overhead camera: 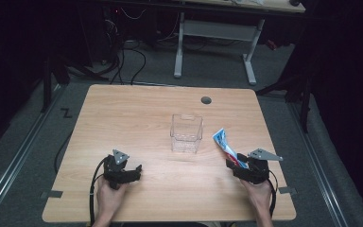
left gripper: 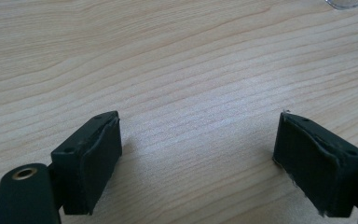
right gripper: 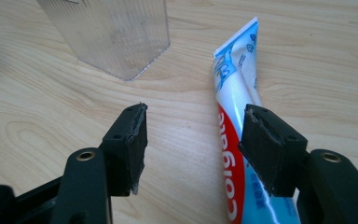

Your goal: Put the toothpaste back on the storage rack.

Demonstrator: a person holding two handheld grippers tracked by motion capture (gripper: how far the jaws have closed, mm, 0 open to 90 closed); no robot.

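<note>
White toothpaste tube [right gripper: 233, 93] lies partly under the spread right gripper's [right gripper: 193, 135] right jaw.

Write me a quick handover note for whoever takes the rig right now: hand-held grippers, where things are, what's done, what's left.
Left hand-held gripper: open, holding nothing, low over bare table at the near left.
Right hand-held gripper: open, jaws apart at the toothpaste tube; the tube lies flat, partly under the right-hand jaw, not gripped.
Clear plastic box: upright at mid-table, looks empty, just left of the tube's far end.
Done: right hand-held gripper brought up to the tube.
Left: probably centre the jaws on the tube, close, lift and, likely, put it in the box.
</note>
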